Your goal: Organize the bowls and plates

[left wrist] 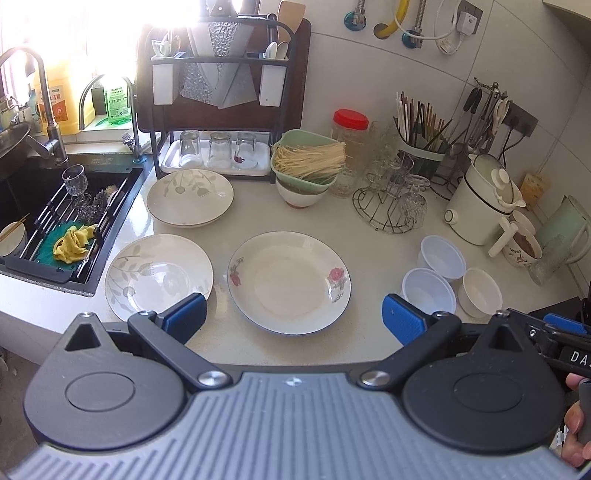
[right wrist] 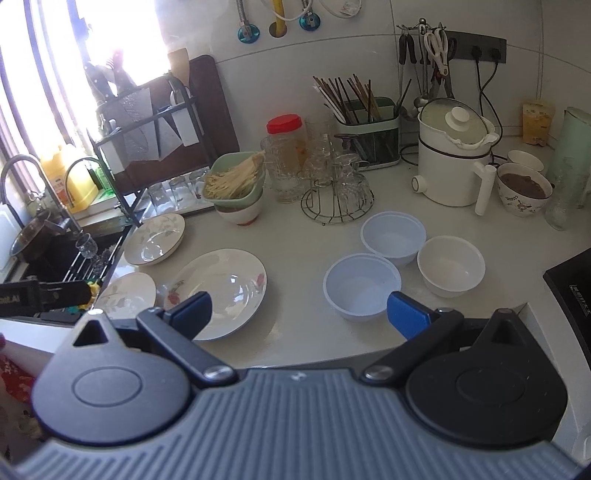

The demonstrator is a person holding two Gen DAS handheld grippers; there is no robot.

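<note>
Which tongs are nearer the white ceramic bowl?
Right. The right tongs hover open just before the white ceramic bowl; the left tongs sit over the rose plate, further left.

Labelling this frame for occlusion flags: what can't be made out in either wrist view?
- Window area, left wrist view: blown out by glare, nothing readable behind the rack.
- Bowl under the green basket, both views: its inside is covered by the basket.
- Sink, right wrist view: partly cut off by the left gripper.
- Bottle labels, left wrist view: too small to read.
</note>
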